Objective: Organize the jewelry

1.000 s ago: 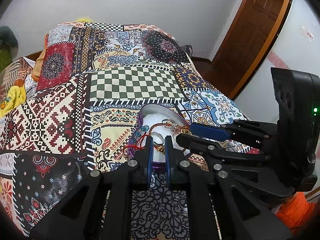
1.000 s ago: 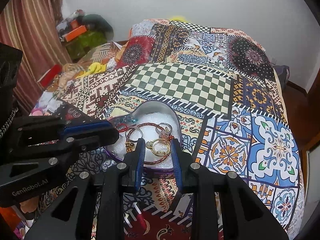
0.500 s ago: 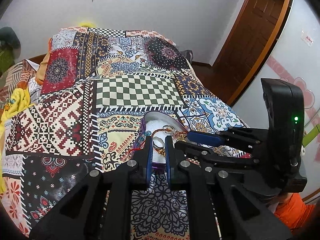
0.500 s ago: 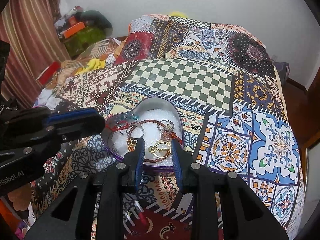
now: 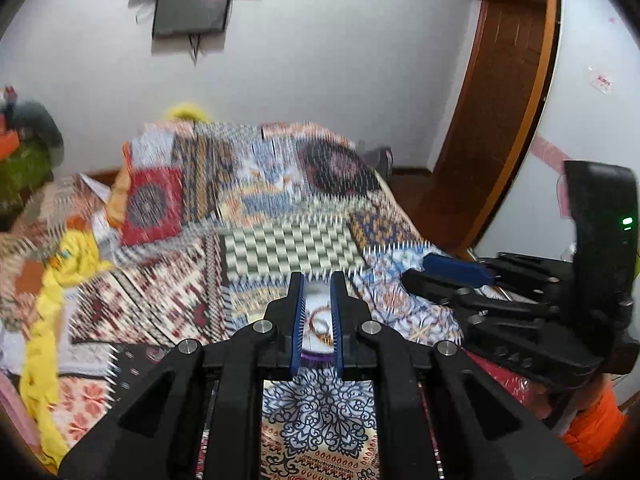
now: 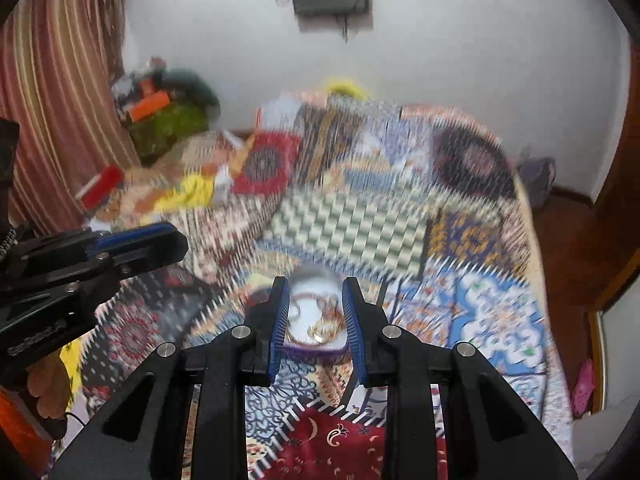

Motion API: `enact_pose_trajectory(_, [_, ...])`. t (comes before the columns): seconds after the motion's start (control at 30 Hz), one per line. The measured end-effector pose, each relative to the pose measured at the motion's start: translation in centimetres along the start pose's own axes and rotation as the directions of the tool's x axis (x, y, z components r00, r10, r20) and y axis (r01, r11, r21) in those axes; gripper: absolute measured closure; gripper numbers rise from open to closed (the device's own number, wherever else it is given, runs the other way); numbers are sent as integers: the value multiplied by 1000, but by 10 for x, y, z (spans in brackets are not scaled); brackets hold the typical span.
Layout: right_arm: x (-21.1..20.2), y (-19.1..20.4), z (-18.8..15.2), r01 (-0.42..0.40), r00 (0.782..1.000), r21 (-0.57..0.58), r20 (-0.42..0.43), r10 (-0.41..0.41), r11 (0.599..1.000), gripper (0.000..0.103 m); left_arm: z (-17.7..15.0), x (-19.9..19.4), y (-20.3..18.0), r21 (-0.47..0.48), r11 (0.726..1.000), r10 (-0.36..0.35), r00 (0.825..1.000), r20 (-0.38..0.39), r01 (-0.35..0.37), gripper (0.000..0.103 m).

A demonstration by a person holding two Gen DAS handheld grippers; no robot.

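Rings and bangles already lie in the tin [image 6: 316, 320] on the bed [image 6: 500, 320]; both tongs [image 5: 316, 312] [image 6: 316, 316] look narrow and empty, so probably little remains.

Motion blur smears the patchwork bedspread [image 6: 352, 232], and the claw's fingers [image 6: 280, 320] hide the jewelry tin's [image 6: 316, 280] sides.

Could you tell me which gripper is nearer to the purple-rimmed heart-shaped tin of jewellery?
Right, probably. The right gripper hangs just above the near edge of the purple-rimmed heart-shaped tin; the left gripper hangs farther off to its left.
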State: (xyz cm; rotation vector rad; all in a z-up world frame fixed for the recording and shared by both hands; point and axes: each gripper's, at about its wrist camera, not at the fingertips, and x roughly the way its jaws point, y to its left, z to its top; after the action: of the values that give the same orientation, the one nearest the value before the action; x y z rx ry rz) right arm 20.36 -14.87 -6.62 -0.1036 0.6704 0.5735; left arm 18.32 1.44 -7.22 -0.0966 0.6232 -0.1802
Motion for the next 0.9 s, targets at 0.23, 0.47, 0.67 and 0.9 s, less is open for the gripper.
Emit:
enact_pose_trajectory(0.23, [-106, 22, 9, 58, 959, 13, 276, -59, 998, 78, 14, -76, -26, 45, 998, 43, 978, 202, -53, 77])
enact_pose_trajectory(0.47, [-182, 37, 2, 79, 881, 69, 463, -102, 994, 75, 5, -151, -58, 89, 990, 64, 905, 420, -111, 51])
enact_pose_trajectory(0.67, [-202, 51, -10, 135, 827, 98, 538, -166, 986, 30, -4, -184, -63, 22, 985, 138, 848, 511, -173, 15])
enact_pose_trajectory(0.9, [-189, 54, -14, 186, 824, 134, 518, -229, 973, 0, -12, -184, -63, -2, 974, 196, 830, 523, -228, 8])
